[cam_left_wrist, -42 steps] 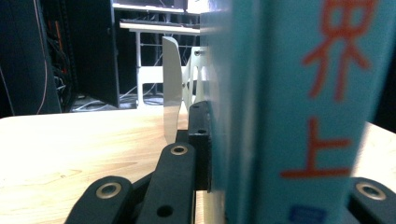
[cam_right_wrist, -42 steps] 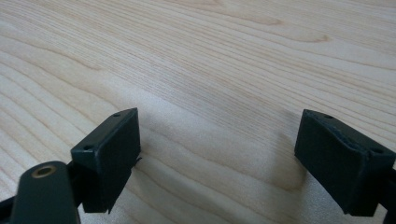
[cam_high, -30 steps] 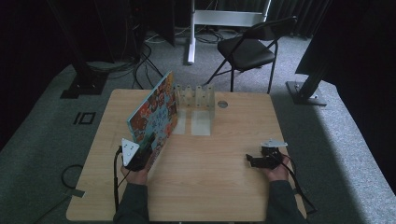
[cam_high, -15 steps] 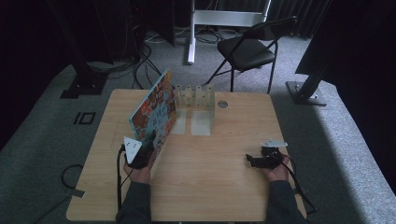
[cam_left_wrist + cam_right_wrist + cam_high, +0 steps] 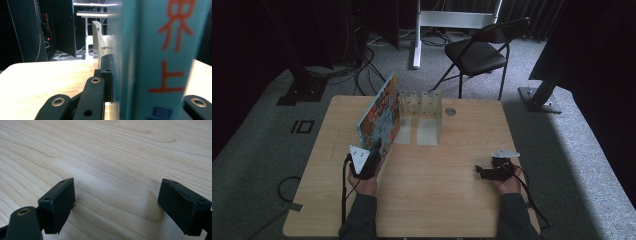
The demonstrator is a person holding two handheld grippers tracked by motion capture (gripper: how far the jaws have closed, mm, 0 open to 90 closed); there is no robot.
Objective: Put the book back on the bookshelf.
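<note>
Little has shifted since the earlier frames: the book (image 5: 380,118) leans a touch differently, both hands sit where they were. Left tongs (image 5: 373,156) are clenched on the book's lower near corner at centre left of the high view; the colourful, glossy picture cover stands on edge on the pale wood-grain bench (image 5: 452,200), reaching toward a clear slotted rack (image 5: 420,104). Left gripper view adds a teal spine (image 5: 160,60) with orange characters against a ribbed black pad. Right tongs (image 5: 117,205), lower right, stand released over bare grain.
</note>
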